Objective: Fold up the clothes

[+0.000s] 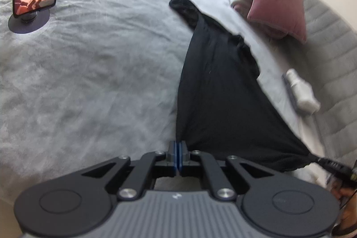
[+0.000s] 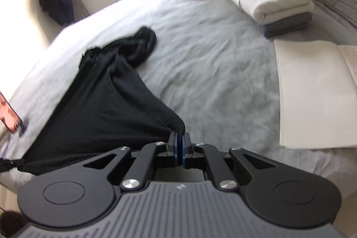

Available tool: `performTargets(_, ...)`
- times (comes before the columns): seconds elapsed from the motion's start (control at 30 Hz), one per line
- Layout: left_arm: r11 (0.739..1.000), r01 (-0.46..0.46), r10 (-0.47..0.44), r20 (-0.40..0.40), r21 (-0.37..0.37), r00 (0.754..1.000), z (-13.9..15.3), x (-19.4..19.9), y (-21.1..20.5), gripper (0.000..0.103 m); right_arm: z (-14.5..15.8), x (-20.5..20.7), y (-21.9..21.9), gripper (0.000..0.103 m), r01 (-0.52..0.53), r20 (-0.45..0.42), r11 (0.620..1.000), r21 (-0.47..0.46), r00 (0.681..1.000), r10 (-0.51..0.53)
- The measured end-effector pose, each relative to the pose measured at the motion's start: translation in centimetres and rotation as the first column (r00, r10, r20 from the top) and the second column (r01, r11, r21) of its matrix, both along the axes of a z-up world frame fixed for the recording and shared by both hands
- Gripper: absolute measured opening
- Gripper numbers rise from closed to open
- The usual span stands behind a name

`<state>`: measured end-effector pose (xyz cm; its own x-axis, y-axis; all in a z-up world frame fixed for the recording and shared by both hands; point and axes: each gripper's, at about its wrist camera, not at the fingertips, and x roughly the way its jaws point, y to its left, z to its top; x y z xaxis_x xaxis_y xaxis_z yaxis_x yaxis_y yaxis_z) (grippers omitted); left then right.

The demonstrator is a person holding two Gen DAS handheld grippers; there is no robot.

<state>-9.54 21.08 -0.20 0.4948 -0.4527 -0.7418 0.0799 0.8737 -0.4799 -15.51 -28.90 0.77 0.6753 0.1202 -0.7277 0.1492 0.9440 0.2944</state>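
Clearly mid-fold, the left gripper (image 1: 178,148) and right gripper (image 2: 179,144) each pinch a corner of the black garment (image 1: 214,99), stretched taut above the bed (image 1: 89,81) short of the folded stack (image 2: 274,3); next probably laying it flat.

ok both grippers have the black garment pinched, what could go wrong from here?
1. The left gripper and right gripper each pinch only a corner of the black garment; it may slip out under tension.
2. Its far end lies bunched on the bed, so a fold could trap wrinkles.
3. A swing right could disturb the folded stack or the open notebook.
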Motion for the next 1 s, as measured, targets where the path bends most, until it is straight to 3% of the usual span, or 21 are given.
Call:
performTargets(0.17, 0.996, 0.016, -0.013, -0.04, 0.092, 0.999, -1.7, 0.4, -0.7, 0.002, -0.6, 0.1, -0.3, 0.004, -0.022, -0.026, 1.0, 0.014, 0.999, 0.022)
performTargets(0.4, 0.995, 0.036, -0.03, -0.066, 0.094, 0.997, -2.3, 0.9, -0.6, 0.004, -1.6, 0.6, -0.3, 0.008, -0.065, -0.064, 0.997, 0.046, 0.996, 0.068)
performTargets(0.47, 0.996, 0.064, -0.059, -0.073, 0.063, 0.996, -2.1, 1.1, -0.5, 0.013, -1.9, 0.7, -0.3, 0.015, -0.077, -0.074, 0.995, 0.056, 0.994, 0.081)
performTargets(0.53, 0.998, 0.063, -0.062, -0.08, 0.009, 0.995, -1.9, 1.6, -0.1, 0.029, -2.2, 0.8, -0.3, 0.017, -0.089, -0.084, 0.994, 0.066, 0.992, 0.094)
performTargets(0.57, 0.998, 0.061, -0.062, -0.081, -0.014, 0.995, -1.8, 1.8, 0.0, 0.03, -2.4, 0.9, -0.3, 0.02, -0.095, -0.089, 0.993, 0.071, 0.991, 0.101)
performTargets(0.67, 0.999, 0.047, -0.047, -0.059, 0.001, 0.997, -1.0, 3.1, -0.6, 0.031, -2.0, 3.2, -1.0, 0.027, -0.089, -0.076, 0.993, 0.077, 0.993, 0.095)
performTargets(1.0, 0.995, 0.066, -0.067, 0.013, 0.075, 0.998, 1.6, 10.6, -6.6, 0.039, -0.9, 12.0, -3.0, 0.027, -0.085, -0.031, 0.991, 0.103, 0.996, 0.088)
